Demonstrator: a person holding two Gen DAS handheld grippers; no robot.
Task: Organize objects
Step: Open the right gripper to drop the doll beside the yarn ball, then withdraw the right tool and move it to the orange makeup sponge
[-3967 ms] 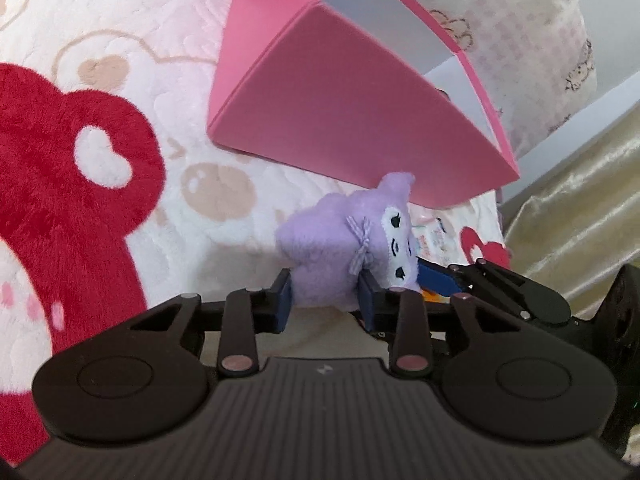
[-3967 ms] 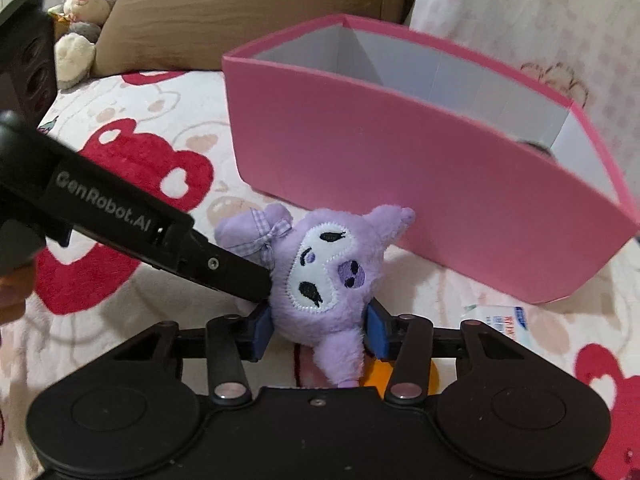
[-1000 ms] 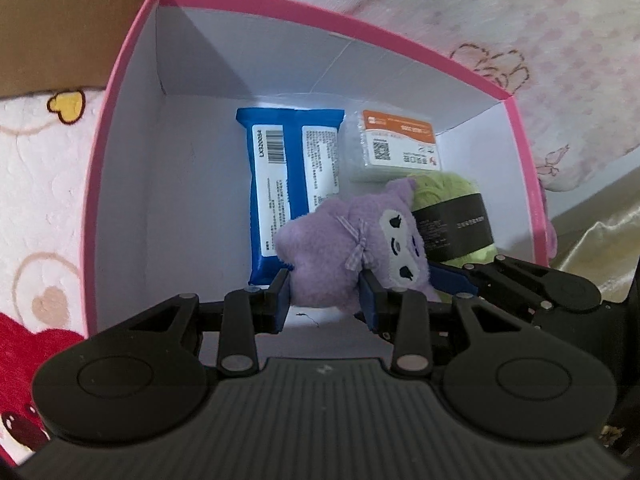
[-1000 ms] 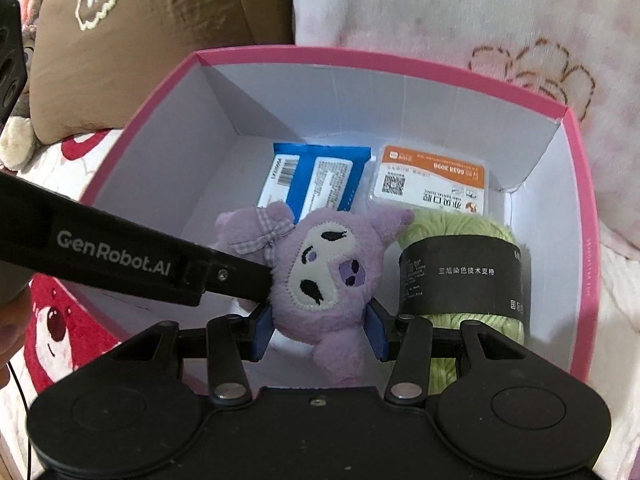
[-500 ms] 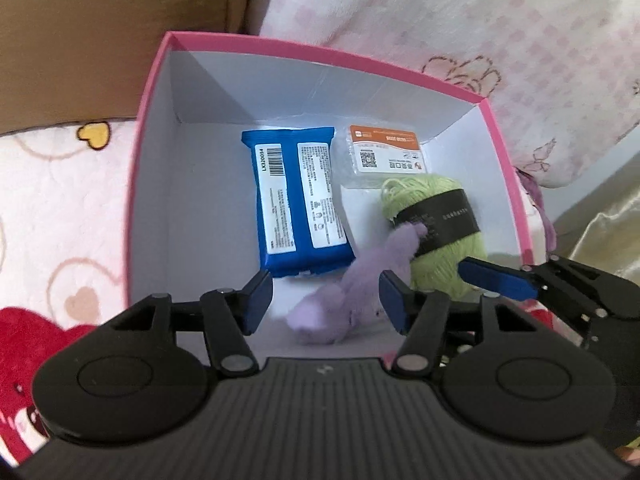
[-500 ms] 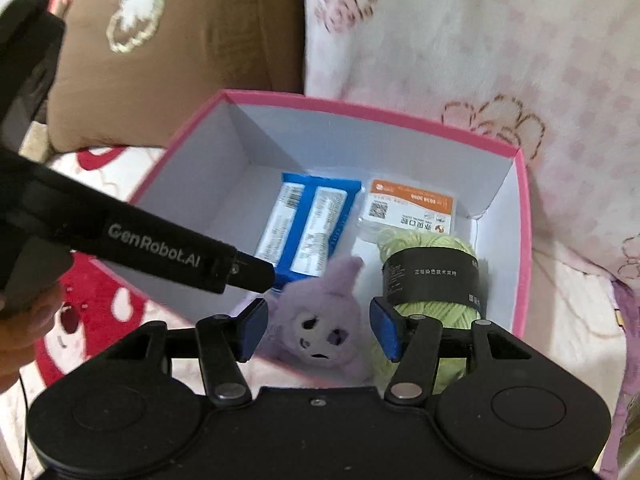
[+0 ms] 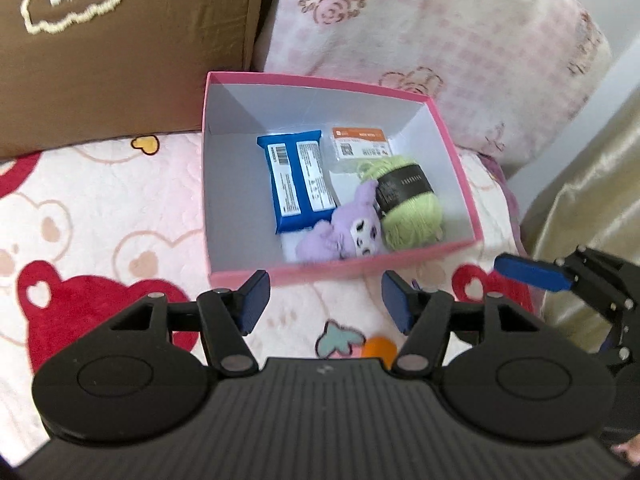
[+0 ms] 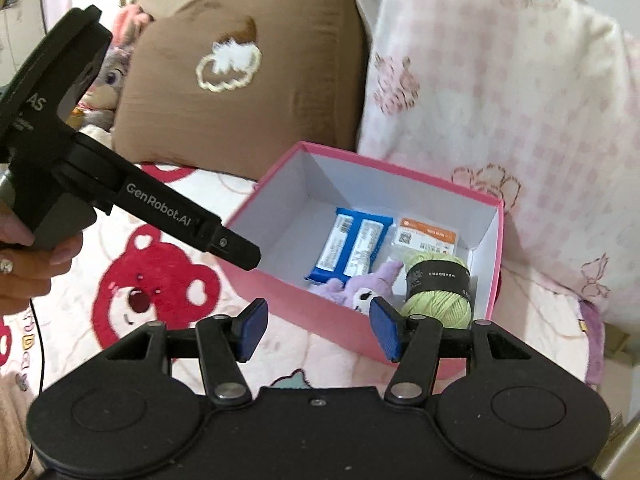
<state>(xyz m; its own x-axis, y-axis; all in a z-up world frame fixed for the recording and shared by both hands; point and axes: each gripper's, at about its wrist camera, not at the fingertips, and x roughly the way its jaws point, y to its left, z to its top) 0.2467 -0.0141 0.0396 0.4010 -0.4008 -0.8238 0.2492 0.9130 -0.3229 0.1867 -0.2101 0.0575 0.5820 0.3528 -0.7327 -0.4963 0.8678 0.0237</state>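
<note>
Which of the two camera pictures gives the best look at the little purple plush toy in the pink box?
The left wrist view: the purple plush toy lies fully visible inside the pink box, face showing. In the right wrist view, the box's near wall and a pad of the right hand-held gripper partly hide it.

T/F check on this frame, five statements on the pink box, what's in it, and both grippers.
1. The purple plush toy lies inside the pink box. True.
2. The left gripper is shut on the plush. False: its jaws have just opened and nothing is between them.
3. The green yarn ball sits on the blanket outside the box. False: it is in the box, beside the plush.
4. A blue packet lies in the box. True.
5. The right gripper holds the orange-labelled packet. False: it is open and empty; that packet lies in the box.
</note>
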